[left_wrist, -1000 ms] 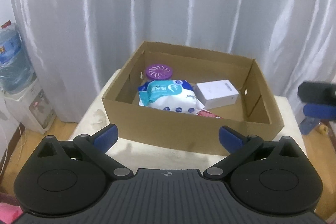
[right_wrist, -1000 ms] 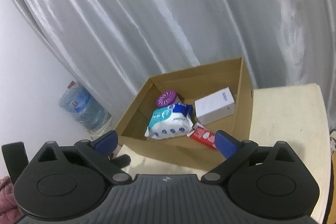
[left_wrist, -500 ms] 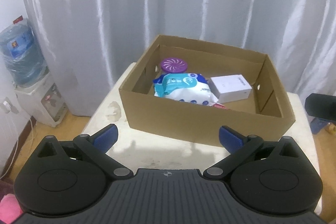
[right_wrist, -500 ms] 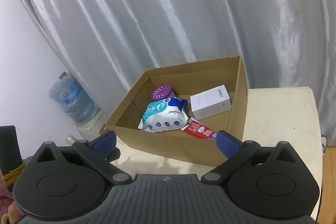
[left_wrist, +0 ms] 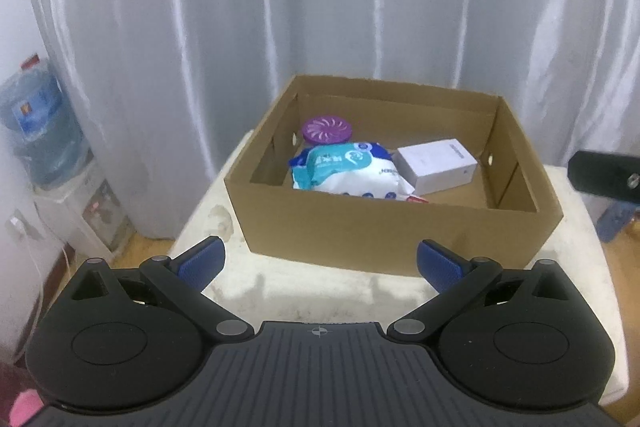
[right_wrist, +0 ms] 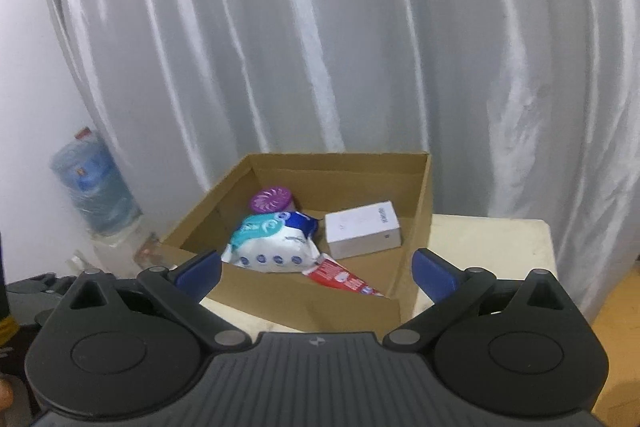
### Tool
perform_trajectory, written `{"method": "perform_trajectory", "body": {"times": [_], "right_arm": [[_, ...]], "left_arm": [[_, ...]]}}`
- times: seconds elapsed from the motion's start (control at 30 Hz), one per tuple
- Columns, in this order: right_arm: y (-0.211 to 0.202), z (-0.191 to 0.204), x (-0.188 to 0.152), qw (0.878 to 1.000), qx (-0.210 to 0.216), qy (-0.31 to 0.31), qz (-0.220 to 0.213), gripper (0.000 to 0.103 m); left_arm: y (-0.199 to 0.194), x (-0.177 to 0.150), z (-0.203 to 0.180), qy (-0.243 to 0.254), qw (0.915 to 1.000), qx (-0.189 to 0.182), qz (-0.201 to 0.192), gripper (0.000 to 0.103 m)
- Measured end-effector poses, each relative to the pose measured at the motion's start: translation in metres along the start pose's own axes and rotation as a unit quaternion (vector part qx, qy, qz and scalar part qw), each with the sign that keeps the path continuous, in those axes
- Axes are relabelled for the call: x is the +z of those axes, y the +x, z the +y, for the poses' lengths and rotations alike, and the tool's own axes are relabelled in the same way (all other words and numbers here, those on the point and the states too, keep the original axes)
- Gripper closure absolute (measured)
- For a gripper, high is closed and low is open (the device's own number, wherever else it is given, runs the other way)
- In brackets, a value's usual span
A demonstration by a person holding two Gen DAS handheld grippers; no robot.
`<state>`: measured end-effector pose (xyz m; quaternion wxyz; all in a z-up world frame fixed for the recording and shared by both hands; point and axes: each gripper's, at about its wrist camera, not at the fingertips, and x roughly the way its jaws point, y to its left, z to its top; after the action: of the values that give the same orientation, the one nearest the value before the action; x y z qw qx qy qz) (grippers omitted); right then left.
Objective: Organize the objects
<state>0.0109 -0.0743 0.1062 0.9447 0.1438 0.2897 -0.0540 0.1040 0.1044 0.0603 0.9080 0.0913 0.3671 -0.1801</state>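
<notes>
An open cardboard box (left_wrist: 384, 231) (right_wrist: 420, 207) stands on a cream table (left_wrist: 320, 291). Inside lie a purple round air freshener (left_wrist: 326, 130) (right_wrist: 272, 199), a blue-and-white wipes pack (left_wrist: 346, 171) (right_wrist: 272, 243), a white carton (left_wrist: 438, 165) (right_wrist: 362, 229) and a red tube (right_wrist: 344, 277), of which the left wrist view shows only a red tip (left_wrist: 416, 199). My left gripper (left_wrist: 320, 263) hangs open and empty, short of the box's near wall. My right gripper (right_wrist: 316, 271) is open and empty too, back from the box's near corner.
Pale curtains (left_wrist: 320, 27) close off the back. A water dispenser with a blue bottle (left_wrist: 38, 135) (right_wrist: 94, 191) stands on the floor at the left. A black part of the other gripper (left_wrist: 604, 177) shows at the right edge. Bare tabletop (right_wrist: 488, 251) lies right of the box.
Both grippers have drawn back and up from the box, which now looks smaller and farther away. Both stayed open and empty. The box's contents have not moved.
</notes>
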Motion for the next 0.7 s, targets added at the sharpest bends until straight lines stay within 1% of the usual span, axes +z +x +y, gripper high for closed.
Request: {"method": "perform_trajectory", "body": {"times": [0.07,0.17,0.27,0.33,0.43,0.7], "right_arm": [[0.003,0.005,-0.002,1.0,-0.019,0.001,0.005,0.0],[0.008,0.014,-0.008,0.999,-0.047,0.001,0.01,0.0],[0.018,0.02,-0.013,0.997,-0.073,-0.003,0.027,0.0],[0.024,0.022,-0.015,0.996,-0.08,-0.006,0.041,0.0],[0.031,0.022,-0.017,0.994,-0.088,-0.005,0.056,0.0],[0.046,0.014,-0.018,0.991,-0.109,0.017,0.08,0.0]], "left_arm": [[0.003,0.0,0.004,-0.001,0.9999,-0.012,0.005,0.0],[0.009,-0.001,0.006,0.011,0.9998,-0.012,0.006,0.0],[0.017,0.001,0.007,0.02,0.9995,-0.014,0.018,0.0],[0.021,0.003,0.007,0.021,0.9993,-0.018,0.024,0.0],[0.023,0.005,0.006,0.023,0.9993,-0.021,0.02,0.0],[0.031,0.012,0.005,0.02,0.9991,-0.032,0.021,0.0]]}}
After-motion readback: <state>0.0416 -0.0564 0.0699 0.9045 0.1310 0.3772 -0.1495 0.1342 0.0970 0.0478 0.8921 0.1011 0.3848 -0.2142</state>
